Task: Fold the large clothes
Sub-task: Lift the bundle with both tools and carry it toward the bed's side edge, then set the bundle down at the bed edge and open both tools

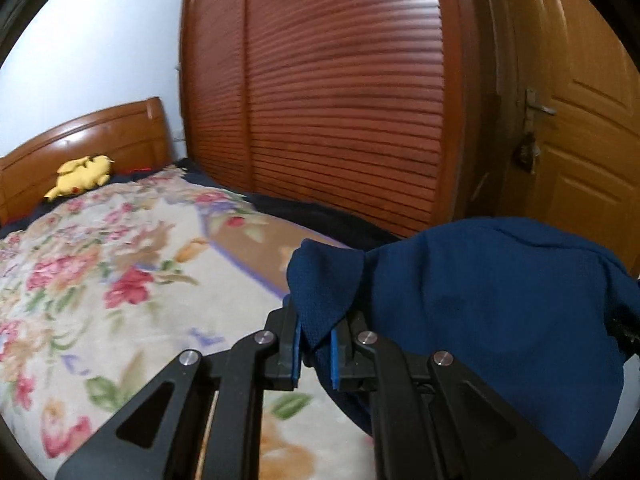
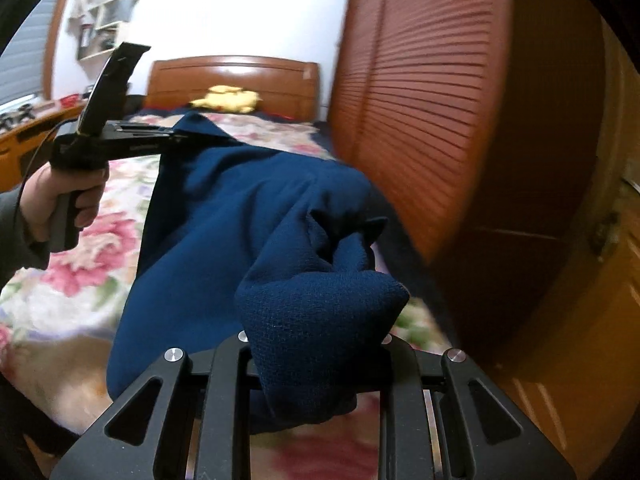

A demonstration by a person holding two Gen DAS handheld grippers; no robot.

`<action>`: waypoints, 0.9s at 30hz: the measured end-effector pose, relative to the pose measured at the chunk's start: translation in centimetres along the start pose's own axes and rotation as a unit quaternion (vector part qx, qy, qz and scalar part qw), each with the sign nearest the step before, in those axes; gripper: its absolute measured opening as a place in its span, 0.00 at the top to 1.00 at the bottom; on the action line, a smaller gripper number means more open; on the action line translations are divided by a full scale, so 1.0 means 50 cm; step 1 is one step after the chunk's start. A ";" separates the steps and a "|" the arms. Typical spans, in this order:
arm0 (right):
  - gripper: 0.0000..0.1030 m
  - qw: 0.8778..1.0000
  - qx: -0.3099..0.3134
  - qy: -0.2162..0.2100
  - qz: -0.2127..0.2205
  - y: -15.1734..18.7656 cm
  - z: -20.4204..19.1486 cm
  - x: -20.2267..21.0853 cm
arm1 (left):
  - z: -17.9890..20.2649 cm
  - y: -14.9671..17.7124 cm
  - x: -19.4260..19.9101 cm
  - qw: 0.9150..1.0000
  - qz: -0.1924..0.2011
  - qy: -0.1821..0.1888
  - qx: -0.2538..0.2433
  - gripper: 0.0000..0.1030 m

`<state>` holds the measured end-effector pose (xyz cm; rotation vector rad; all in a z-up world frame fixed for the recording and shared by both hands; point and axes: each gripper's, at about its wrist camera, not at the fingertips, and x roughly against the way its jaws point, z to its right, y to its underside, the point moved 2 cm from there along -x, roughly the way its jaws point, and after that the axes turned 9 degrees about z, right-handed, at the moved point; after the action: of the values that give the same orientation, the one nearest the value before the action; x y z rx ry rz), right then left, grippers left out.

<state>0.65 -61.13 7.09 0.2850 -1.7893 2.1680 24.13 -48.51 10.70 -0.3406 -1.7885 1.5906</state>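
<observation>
A wide bed covered with a cream plush blanket printed with pink and red flowers (image 1: 120, 280) fills the lower part of both views, with a curved glossy brown wooden headboard (image 1: 88, 140) at its far end and a yellow plush toy (image 1: 82, 174) lying just in front of that headboard. Beside the bed stands a tall reddish-brown wardrobe with slatted louvre doors (image 1: 340, 100), and further right a panelled orange-brown wooden door with a metal lever handle (image 1: 580, 140). The right wrist view also shows white wall shelves (image 2: 106, 16) high on the pale wall, their contents too blurred to name. The dark navy-blue knitted garment (image 1: 480, 300) hangs in the air above the blanket, stretched between the two tools. The left gripper (image 1: 316, 344) is clamped on a pointed fold of the garment's edge, the cloth pinched between its blue pads (image 1: 297, 344). The right gripper (image 2: 316, 364) is mostly buried under a bunched lump of the same cloth, so its fingertips are hidden, though the fabric gathers tightly from it as if clamped. The garment's lower part is cut off by the tool bodies, and much of the room is motion-blurred.
</observation>
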 end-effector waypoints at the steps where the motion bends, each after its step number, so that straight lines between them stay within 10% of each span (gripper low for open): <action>1: 0.81 1.000 0.009 0.014 -0.011 0.014 0.022 -0.005 | 0.016 0.011 -0.022 1.000 -0.009 0.007 0.001 0.93; 10: 0.69 0.995 -0.060 0.047 -0.066 0.151 0.133 -0.070 | 0.049 0.098 -0.105 0.998 -0.066 0.006 -0.016 0.83; 13: 0.48 0.994 -0.071 0.058 -0.064 0.137 0.146 -0.060 | 0.039 0.109 -0.087 0.997 -0.073 0.011 -0.014 0.81; 27: 0.27 0.989 -0.026 0.146 0.023 0.024 0.092 0.004 | 0.008 0.115 -0.011 0.996 -0.076 0.015 -0.037 0.56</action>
<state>-0.21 -65.79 6.95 -0.0845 -1.6964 2.0625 22.78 -47.96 5.09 -0.2540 -1.8097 1.4095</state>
